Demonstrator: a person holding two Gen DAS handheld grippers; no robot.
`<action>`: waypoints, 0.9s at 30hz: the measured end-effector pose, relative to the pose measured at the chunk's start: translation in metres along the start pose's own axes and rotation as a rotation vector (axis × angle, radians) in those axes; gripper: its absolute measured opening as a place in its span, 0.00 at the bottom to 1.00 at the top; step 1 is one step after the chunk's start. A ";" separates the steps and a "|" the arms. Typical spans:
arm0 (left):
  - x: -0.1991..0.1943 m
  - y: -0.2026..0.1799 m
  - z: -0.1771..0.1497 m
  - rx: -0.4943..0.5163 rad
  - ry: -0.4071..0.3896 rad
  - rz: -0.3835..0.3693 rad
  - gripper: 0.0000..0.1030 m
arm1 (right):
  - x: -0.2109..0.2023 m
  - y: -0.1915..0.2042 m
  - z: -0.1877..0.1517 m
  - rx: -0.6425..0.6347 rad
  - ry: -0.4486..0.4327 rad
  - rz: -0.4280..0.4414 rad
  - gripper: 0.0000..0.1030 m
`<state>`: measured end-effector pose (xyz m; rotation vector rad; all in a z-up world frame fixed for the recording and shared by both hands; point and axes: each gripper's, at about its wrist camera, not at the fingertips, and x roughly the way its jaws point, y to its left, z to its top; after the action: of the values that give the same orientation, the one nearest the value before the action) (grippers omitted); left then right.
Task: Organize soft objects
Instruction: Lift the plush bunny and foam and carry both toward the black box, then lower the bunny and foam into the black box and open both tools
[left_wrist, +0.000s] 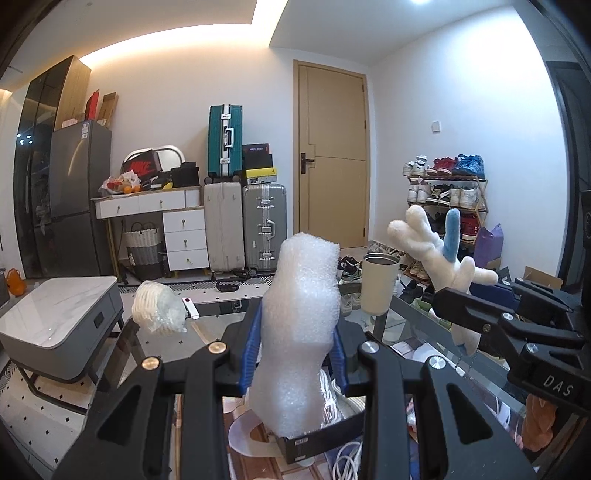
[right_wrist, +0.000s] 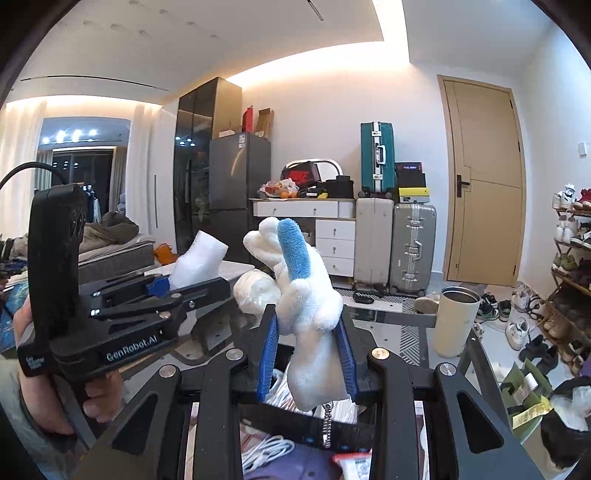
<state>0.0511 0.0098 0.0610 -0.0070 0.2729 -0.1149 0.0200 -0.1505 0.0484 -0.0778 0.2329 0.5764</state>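
Observation:
My left gripper (left_wrist: 295, 354) is shut on a white foam wrap roll (left_wrist: 301, 325) and holds it upright above a black box (left_wrist: 321, 435) under the glass table. My right gripper (right_wrist: 308, 363) is shut on a white plush toy with a blue ear (right_wrist: 306, 295), held upright above the table. The plush toy (left_wrist: 439, 254) and right gripper (left_wrist: 517, 325) show at the right of the left wrist view. The foam roll (right_wrist: 197, 264) and left gripper (right_wrist: 155, 291) show at the left of the right wrist view.
A glass table (left_wrist: 413, 328) carries a cream tumbler (left_wrist: 378, 284) and a white net-wrapped bundle (left_wrist: 157, 310). A grey side table (left_wrist: 59, 328) stands left. Suitcases (left_wrist: 245, 225), a door and a shoe rack (left_wrist: 447, 199) lie behind. Cables and clutter lie below the glass.

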 end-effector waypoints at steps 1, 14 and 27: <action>0.006 0.002 0.000 -0.013 0.012 0.003 0.31 | 0.004 -0.001 0.000 0.007 0.004 -0.003 0.29; 0.039 0.011 -0.004 -0.052 0.037 0.036 0.31 | 0.056 -0.008 -0.003 0.035 0.047 -0.056 0.29; 0.074 0.009 -0.020 -0.042 0.220 0.015 0.31 | 0.098 -0.029 -0.013 0.101 0.211 -0.048 0.29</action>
<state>0.1175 0.0107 0.0219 -0.0340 0.4951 -0.0948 0.1130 -0.1244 0.0127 -0.0463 0.4638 0.5080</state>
